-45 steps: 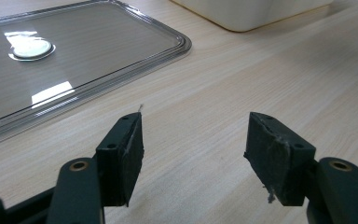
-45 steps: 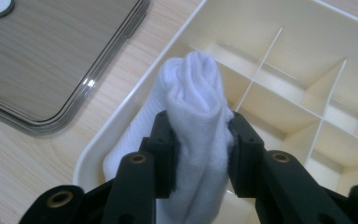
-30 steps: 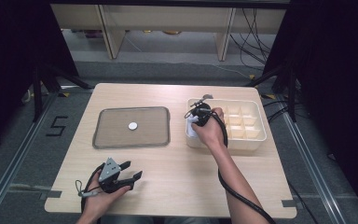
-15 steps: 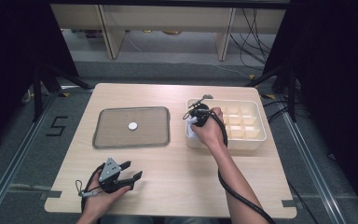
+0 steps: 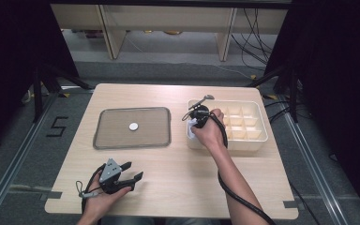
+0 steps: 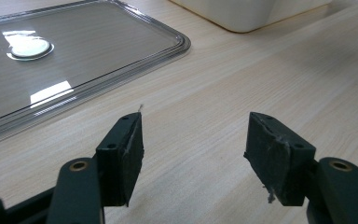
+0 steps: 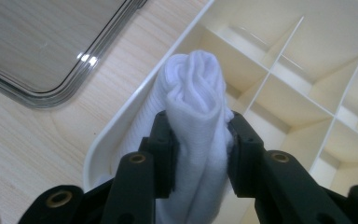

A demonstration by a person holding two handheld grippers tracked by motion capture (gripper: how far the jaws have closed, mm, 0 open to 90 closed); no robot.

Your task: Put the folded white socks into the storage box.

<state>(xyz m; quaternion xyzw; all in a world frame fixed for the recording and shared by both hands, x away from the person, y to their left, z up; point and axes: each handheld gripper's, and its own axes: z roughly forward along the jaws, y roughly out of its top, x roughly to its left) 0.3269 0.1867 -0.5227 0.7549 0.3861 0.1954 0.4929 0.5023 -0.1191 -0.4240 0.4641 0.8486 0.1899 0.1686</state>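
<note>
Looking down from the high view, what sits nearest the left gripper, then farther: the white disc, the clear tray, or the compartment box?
From the left gripper:
1. Clear tray, just ahead.
2. White disc, mid-tray.
3. Compartment box, far right.

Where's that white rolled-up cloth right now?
The white cloth is pinched in the right gripper, at the near-left corner of the cream divided box, on the table's right side in the high view.

The wooden table [image 5: 168, 183] is evenly and brightly lit from overhead, while the room around it falls to near black; white glare patches shine on the clear tray [image 6: 98, 56]; shadows under the hands are soft and short; the high view is sharp; close-up black jaws are slightly soft.
</note>
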